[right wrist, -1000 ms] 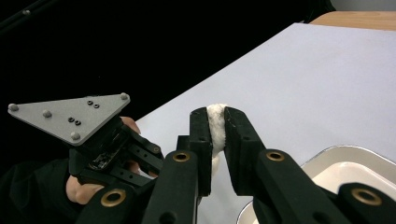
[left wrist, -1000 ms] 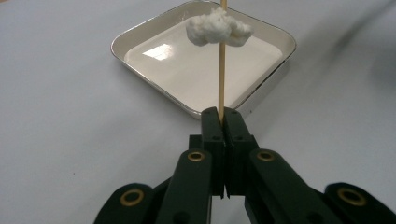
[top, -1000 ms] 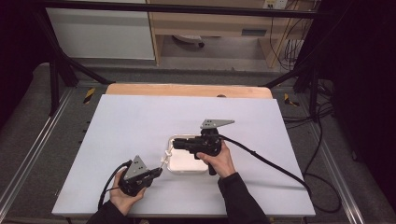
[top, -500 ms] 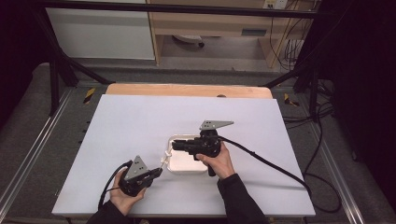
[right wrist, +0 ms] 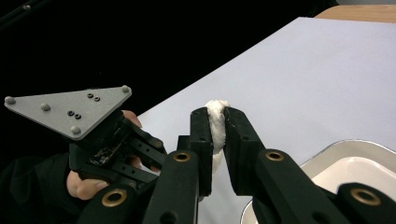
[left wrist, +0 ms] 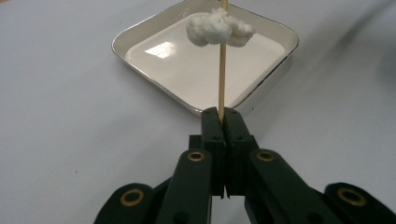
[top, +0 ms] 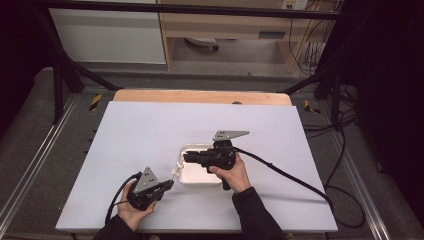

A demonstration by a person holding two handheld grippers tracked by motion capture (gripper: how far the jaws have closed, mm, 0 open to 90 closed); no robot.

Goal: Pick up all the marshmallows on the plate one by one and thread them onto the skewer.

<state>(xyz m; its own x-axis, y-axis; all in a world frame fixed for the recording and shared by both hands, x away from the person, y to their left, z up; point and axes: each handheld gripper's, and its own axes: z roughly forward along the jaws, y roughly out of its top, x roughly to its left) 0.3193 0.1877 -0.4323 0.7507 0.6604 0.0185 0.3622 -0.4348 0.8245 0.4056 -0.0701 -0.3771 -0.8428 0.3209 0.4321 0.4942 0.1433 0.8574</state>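
Skewer: top end cut off by upper frame edge, left gripper view. Tray: far part cut off at right and bottom edges, right gripper view. White wad: largely hidden between the jaws.

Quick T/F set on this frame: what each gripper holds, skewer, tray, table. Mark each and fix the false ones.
1. The left gripper is shut on a thin wooden skewer. True.
2. The skewer is bare. False: a white fluffy clump sits on it, well above the jaws.
3. The right gripper is open and holds nothing. False: it is shut on a white fluffy piece.
4. The tray is white, shallow and squarish with rounded corners. True.
5. The tray rests on a bare wooden tabletop. False: it rests on the white table surface; wood shows at the far edge.
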